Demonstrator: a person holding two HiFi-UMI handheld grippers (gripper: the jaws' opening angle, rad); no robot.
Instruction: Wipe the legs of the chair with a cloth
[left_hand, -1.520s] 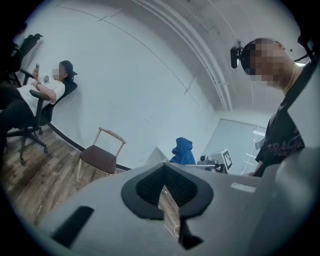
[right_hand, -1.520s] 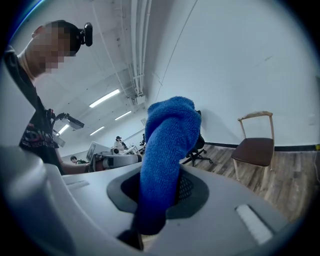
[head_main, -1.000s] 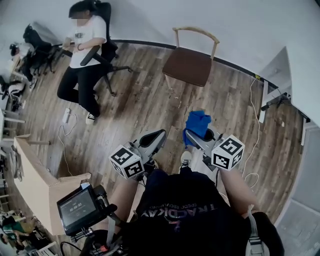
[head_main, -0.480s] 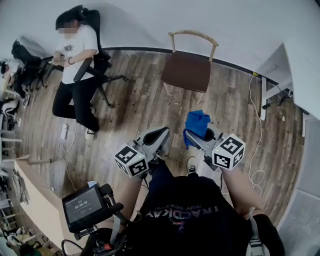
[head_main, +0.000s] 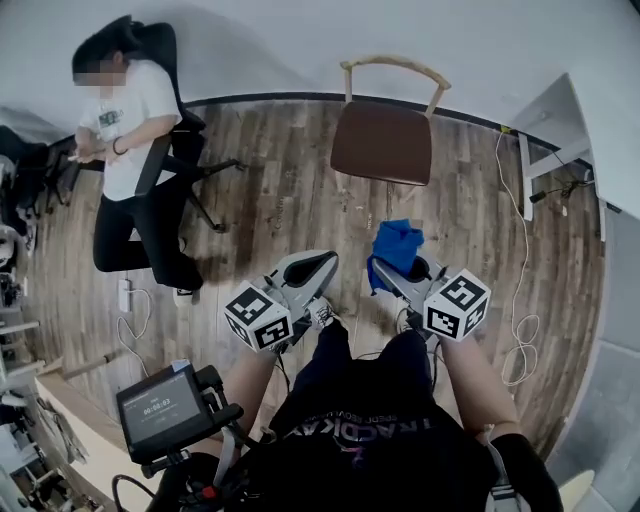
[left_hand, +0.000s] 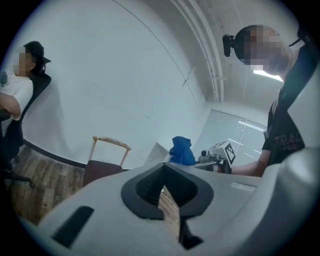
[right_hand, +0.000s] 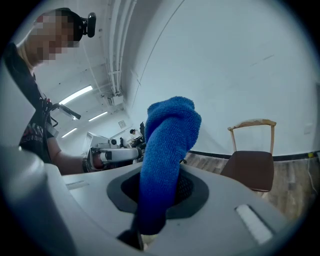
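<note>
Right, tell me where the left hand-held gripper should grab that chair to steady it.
Probably the thin curved top rail of the chair, from above, jaws across it: it's a slim bar with open space beneath, while the seat looks too broad. The left hand-held gripper is shut and empty, so open it first.

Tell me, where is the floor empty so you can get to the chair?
The bare wooden floor between the brown chair and the blue cloth is free. Left is crowded by the seated person; white cables trail on the right.
</note>
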